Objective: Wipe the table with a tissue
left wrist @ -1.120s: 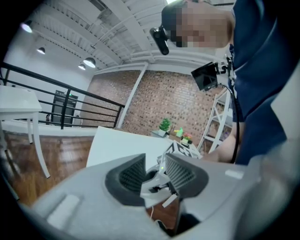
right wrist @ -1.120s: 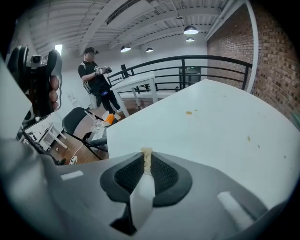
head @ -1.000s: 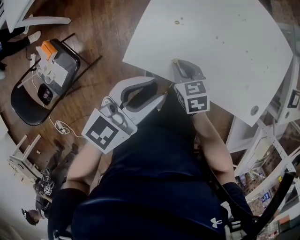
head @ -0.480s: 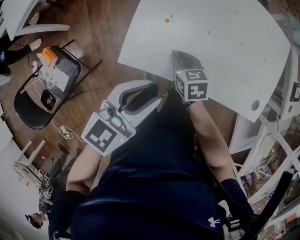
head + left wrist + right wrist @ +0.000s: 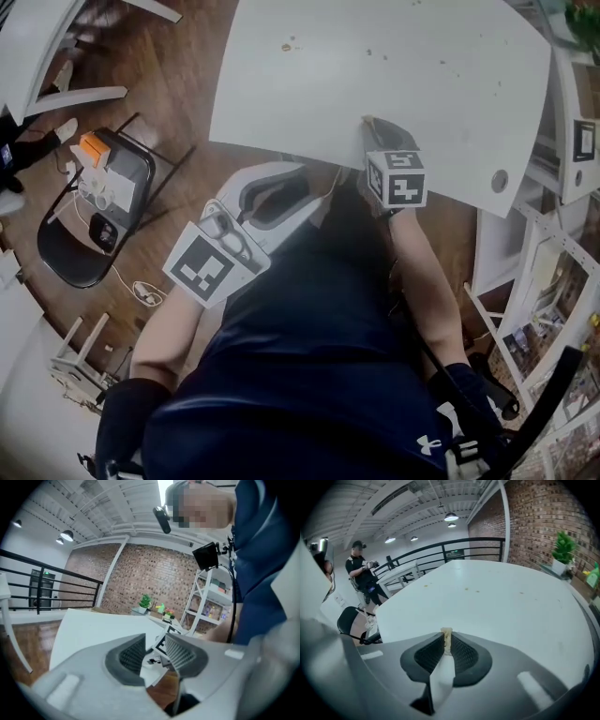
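Your right tool (image 5: 446, 645), clenched on a folded tissue (image 5: 442, 677), has slid rightward along the near edge of the white table (image 5: 403, 66) in the head view, with the tissue's tip at the rim. Your left tool (image 5: 154, 654) hangs released and empty, off the table. Brown specks (image 5: 286, 46) lie farther in, so the wiping looks barely begun.

Black folding chair (image 5: 64, 258) on wooden floor (image 5: 183, 94), brick wall (image 5: 154, 573), potted plant (image 5: 562, 550)

White table (image 5: 450, 103) bears small scattered crumbs (image 5: 287, 46).
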Demonstrator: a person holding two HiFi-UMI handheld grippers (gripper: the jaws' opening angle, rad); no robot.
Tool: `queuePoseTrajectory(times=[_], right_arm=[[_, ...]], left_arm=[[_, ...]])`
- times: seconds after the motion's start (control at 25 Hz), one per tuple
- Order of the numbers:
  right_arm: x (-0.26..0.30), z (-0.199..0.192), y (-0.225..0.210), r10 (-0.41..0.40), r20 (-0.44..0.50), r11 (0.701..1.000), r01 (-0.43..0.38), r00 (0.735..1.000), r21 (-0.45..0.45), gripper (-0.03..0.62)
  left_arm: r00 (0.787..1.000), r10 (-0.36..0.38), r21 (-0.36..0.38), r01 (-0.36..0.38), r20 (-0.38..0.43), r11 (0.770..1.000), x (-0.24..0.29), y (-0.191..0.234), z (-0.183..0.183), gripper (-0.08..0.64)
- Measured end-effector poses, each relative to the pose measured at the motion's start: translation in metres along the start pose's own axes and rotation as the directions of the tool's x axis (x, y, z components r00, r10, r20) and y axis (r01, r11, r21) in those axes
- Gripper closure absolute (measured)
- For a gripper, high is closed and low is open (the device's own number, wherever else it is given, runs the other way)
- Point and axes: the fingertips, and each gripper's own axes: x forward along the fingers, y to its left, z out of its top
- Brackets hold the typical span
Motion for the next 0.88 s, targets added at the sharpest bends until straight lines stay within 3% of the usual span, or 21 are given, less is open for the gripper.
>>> queuePoseTrajectory(times=[0.16,0.28,0.44,0.56,0.64,0.72,0.8,0.88], right_arm=[[-0.028,-0.022,-0.063,-0.050,0.016,0.994,0.048,0.999,0.096,0.545],[-0.043,-0.036,-0.085,-0.022,0.023,0.990,0.018,0.999,0.141,0.545],[-0.064,-0.028,-0.078,0.119,0.105,0.978,-0.135,0.987,0.162,0.546],[-0.073,0.000,-0.045,0.294,0.169,0.945,-0.313,0.941,0.098,0.545],[-0.077,0.020,-0.008,0.419,0.183,0.901,-0.432,0.889,0.041,0.545],[-0.078,0.040,0.038,0.535,0.173,0.841,-0.541,0.827,-0.020,0.545],[-0.081,0.058,0.091,0.633,0.142,0.774,-0.626,0.761,-0.097,0.545],[-0.084,0.071,0.150,0.711,0.096,0.701,-0.690,0.697,-0.183,0.545]], left_arm=[[0.999,-0.034,0.016,0.034,-0.019,0.999,0.039,-0.026,-0.001,0.428],[0.999,-0.041,0.015,0.041,-0.017,0.999,0.067,-0.051,-0.002,0.428],[0.999,0.030,-0.005,-0.030,0.023,1.000,0.087,-0.073,0.001,0.428],[0.986,0.156,-0.050,-0.153,0.063,0.987,0.078,-0.070,-0.004,0.428],[0.959,0.261,-0.094,-0.252,0.112,0.963,0.054,-0.065,-0.006,0.428],[0.914,0.378,-0.138,-0.359,0.146,0.923,0.018,-0.060,-0.008,0.428],[0.854,0.495,-0.178,-0.468,0.162,0.866,-0.025,-0.057,-0.014,0.428],[0.775,0.604,-0.218,-0.566,0.186,0.795,-0.073,-0.054,-0.022,0.428]])
